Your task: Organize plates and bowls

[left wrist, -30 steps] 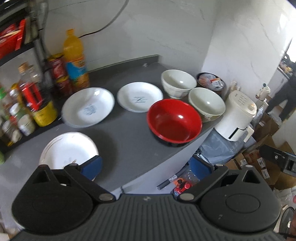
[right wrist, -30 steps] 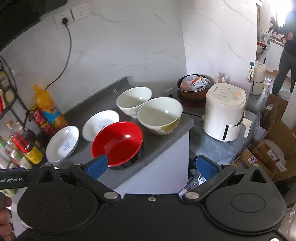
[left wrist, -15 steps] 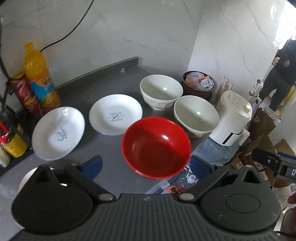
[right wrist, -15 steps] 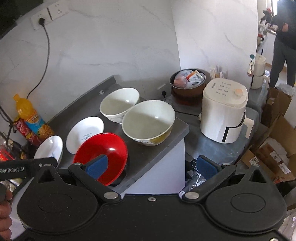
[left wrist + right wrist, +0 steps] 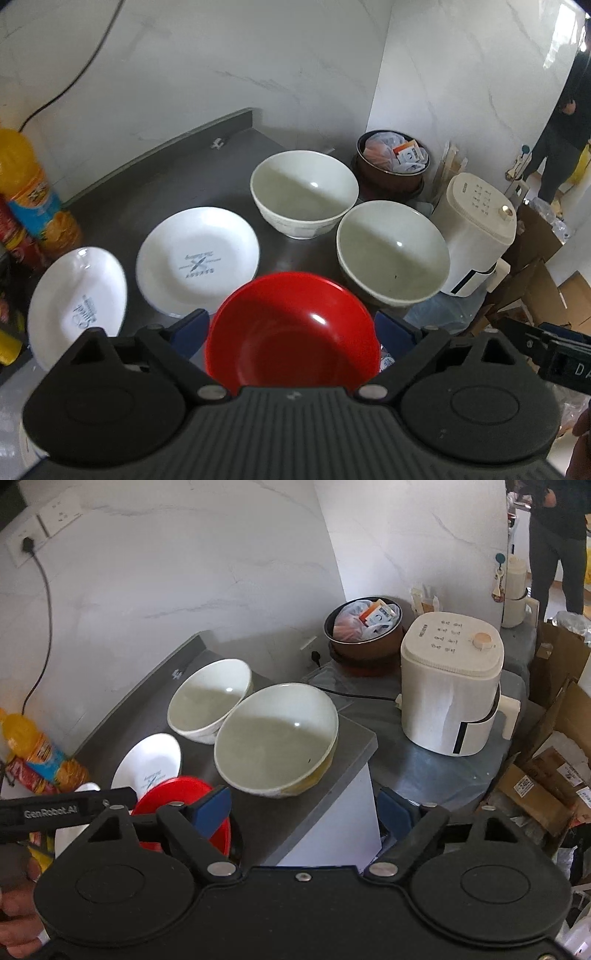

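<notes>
A red bowl (image 5: 291, 332) sits at the grey counter's front edge, between the open fingers of my left gripper (image 5: 291, 334), which hovers over it. Two white bowls stand behind it: a far one (image 5: 303, 194) and a nearer one (image 5: 392, 253). Two white plates (image 5: 197, 258) (image 5: 77, 306) lie to the left. In the right wrist view my right gripper (image 5: 304, 810) is open and empty, in front of the nearer white bowl (image 5: 277, 738); the red bowl (image 5: 177, 805) shows low at the left, partly hidden by the left gripper.
A white air fryer (image 5: 450, 683) and a brown pot of packets (image 5: 364, 627) stand on a lower surface to the right. An orange drink bottle (image 5: 26, 184) and cans stand at the left wall. Cardboard boxes (image 5: 546, 775) lie on the floor at right.
Both grippers have moved forward and right toward the bowls. The left gripper now straddles the red bowl. Both stay open.
</notes>
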